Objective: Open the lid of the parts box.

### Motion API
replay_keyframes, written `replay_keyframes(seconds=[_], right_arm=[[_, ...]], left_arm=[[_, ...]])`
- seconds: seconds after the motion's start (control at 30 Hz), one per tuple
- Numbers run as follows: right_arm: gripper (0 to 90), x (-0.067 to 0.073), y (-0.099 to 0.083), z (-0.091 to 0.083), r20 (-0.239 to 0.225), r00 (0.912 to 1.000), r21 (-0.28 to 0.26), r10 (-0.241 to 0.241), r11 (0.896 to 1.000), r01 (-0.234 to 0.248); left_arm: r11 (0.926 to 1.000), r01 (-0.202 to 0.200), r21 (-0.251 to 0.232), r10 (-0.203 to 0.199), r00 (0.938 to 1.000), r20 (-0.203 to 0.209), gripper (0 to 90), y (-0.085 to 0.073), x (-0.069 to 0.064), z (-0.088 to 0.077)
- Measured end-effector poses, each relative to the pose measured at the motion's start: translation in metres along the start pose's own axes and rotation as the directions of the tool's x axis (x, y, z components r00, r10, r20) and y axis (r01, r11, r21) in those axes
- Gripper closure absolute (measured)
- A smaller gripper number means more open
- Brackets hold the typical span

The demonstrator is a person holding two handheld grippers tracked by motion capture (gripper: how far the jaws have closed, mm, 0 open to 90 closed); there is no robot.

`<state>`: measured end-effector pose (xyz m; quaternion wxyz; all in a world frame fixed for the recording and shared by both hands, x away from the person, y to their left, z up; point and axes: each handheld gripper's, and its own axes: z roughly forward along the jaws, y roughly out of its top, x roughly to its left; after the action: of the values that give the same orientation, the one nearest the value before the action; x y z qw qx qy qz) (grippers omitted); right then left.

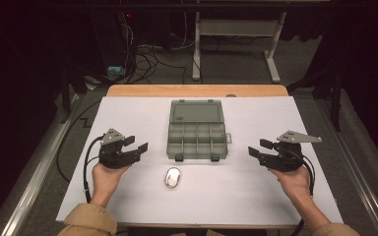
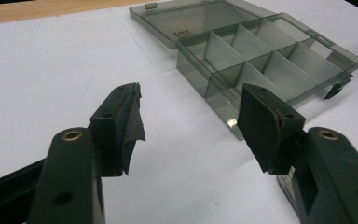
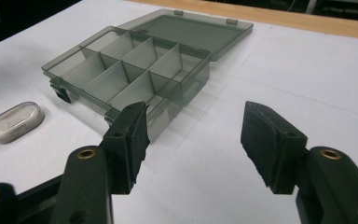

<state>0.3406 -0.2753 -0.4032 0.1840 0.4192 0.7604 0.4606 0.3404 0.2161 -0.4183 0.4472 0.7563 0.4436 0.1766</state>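
High view: taking the translucent grey plastic compartment box (image 1: 197, 130) as the landmark, the left gripper (image 1: 135, 144) sits well to its left and a little nearer the person, held low over the white-covered worktop (image 1: 256, 191). Its fingers (image 2: 121, 122) stand apart with nothing between them, and in the left gripper view they look toward the box's near left corner, probably a ready pose before any reach.

The box lies at the middle of the worktop, its lid (image 1: 196, 111) swung fully back and flat on the far side, so the divided tray is exposed from above; that looks arranged for filling. Its long axis with the lid open runs away from the person, and the two dark latches on its near edge face them.

Just in front of the box, slightly left of its centre, lies a small oval clear-rimmed white case (image 1: 172, 177), its long axis also pointing roughly away from the person. It touches nothing and seems the likely item to be packed.

Well right of the box, the right gripper (image 1: 258, 147) mirrors the left, fingers (image 3: 130, 140) likewise spread and empty, aimed at the box's near right corner.
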Motion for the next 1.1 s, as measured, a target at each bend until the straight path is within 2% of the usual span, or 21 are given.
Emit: replay_keyframes(seconds=[0.27, 0.33, 0.5, 0.77, 1.1], right_arm=[[35.9, -0.006, -0.024, -0.022, 0.007, 0.9998, -0.074, 0.021, 0.997, -0.02], [35.2, -0.007, -0.029, -0.026, 0.011, 0.9997, -0.08, 0.023, 0.997, -0.022], [33.6, -0.008, -0.041, -0.036, 0.02, 0.9994, -0.107, 0.028, 0.994, -0.025], [31.3, -0.01, -0.057, -0.046, 0.038, 0.9987, -0.134, 0.035, 0.991, -0.029], [28.5, -0.009, -0.07, -0.055, 0.064, 0.9977, -0.169, 0.021, 0.986, -0.01]], left_arm=[[0.9999, 0.0, -0.016, 0.0, 1.0, -0.01, 38.6, -0.014, -0.002, -0.012], [0.9996, 0.012, -0.026, -0.012, 0.9999, -0.005, 38.1, -0.017, -0.002, -0.015], [0.999, 0.001, -0.045, -0.001, 0.9999, -0.013, 37.1, -0.024, -0.004, -0.023], [0.9977, 0.012, -0.066, -0.013, 0.9999, -0.011, 35.5, -0.036, -0.005, -0.031], [0.9953, 0.029, -0.093, -0.031, 0.9994, -0.017, 34.1, -0.052, -0.003, -0.04]])
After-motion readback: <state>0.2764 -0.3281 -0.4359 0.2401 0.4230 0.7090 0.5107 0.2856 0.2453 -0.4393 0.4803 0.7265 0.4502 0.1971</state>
